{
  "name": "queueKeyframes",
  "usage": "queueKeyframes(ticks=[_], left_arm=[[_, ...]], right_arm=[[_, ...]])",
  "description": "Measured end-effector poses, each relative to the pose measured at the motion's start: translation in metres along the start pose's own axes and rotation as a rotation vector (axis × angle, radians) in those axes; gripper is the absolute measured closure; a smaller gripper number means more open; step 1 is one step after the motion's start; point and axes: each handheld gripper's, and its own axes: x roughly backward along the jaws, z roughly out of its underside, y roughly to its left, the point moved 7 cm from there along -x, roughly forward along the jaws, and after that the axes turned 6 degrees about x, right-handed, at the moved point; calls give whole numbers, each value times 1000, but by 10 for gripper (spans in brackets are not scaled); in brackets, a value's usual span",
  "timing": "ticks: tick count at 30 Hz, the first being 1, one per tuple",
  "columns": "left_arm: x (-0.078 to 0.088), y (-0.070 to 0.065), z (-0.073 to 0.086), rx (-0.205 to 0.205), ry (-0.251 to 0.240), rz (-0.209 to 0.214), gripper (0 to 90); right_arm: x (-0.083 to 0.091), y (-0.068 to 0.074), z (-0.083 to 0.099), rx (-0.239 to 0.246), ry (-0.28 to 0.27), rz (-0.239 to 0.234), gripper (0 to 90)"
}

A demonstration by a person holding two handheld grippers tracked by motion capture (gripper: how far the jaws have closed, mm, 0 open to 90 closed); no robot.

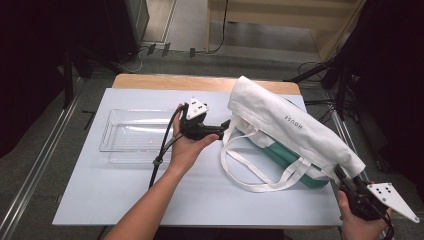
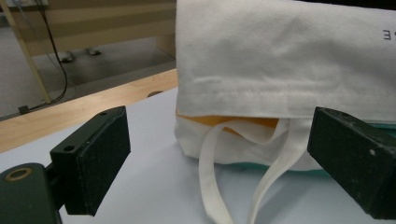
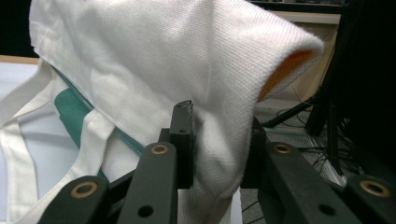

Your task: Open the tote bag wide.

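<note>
Lifting a white tote bag (image 1: 295, 131) by its corner: right tool (image 3: 219, 154) pinches the cloth near the worktop (image 1: 200, 195) edge, a teal box (image 1: 285, 156) showing beneath. Left tool (image 2: 219, 158), jaws spread and empty, faces the bag's mouth; likely next, grip that hem just above the straps (image 2: 210, 163).

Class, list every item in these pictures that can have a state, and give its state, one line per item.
Left gripper: open, aimed at the tote bag's mouth, nothing between its jaws.
Right gripper: shut on a corner of the tote bag.
Tote bag: lying on the table, corner lifted, mouth slightly open, straps loose on the mat.
Clear plastic tray: upright, empty.
Green item: partly under the bag, lying flat.
</note>
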Motion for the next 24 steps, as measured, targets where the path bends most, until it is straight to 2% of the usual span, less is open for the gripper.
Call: queueKeyframes(ticks=[6,9,11,13,17,24], left_arm=[[-34,2,-7,9,40,-13,63],[-47,0,-9,7,51,1,79],[-54,0,-8,-12,61,-9,151],[-60,1,-8,-25,65,-11,149],[-69,4,-8,-22,73,-27,183],[-90,10,-12,-25,103,41,188]], right_arm=[[2,-2,2,-15,2,-5,745],[4,-3,3,-16,1,-8,746],[4,-3,3,-22,-2,-14,746],[4,-3,4,-28,-6,-20,746],[5,-2,3,-24,-7,-19,746],[6,-2,4,-23,-11,-30,747]])
